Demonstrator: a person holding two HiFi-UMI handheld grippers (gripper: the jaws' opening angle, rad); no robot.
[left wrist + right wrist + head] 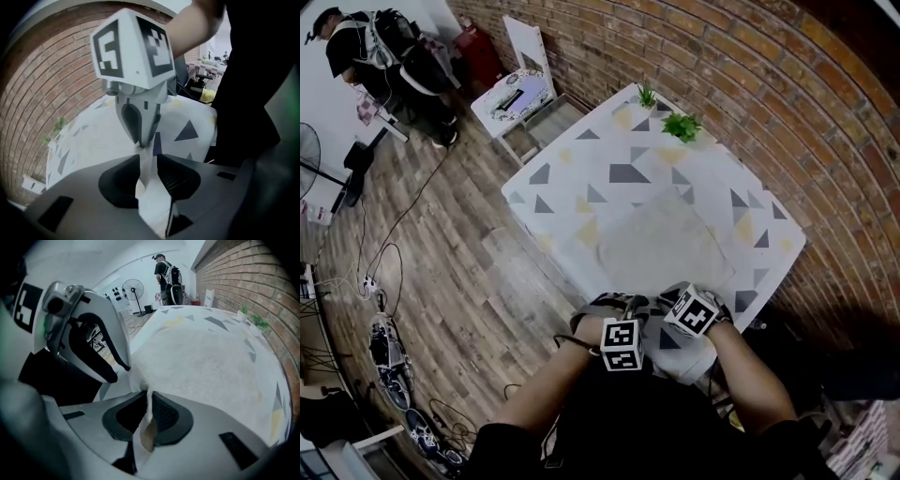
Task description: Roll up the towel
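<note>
A pale grey towel [661,239] lies flat in the middle of the table [581,159], which wears a white cloth with grey and yellow triangles. Both grippers sit close together at the towel's near edge. My right gripper [670,296] [149,397] is shut on that edge, with the cloth and a tan label pinched between its pads. My left gripper [628,306] [147,159] stands open; a white strip of the towel [150,187] runs between its jaws, and a gap shows beside it. In each gripper view the other gripper [140,139] [121,372] shows just ahead, touching the same edge.
Two small green plants [682,125] [647,96] stand at the table's far edge by the brick wall [750,66]. A white chair [520,89] and a person [366,47] are beyond the table's left side. Cables and a power strip [370,281] lie on the wooden floor.
</note>
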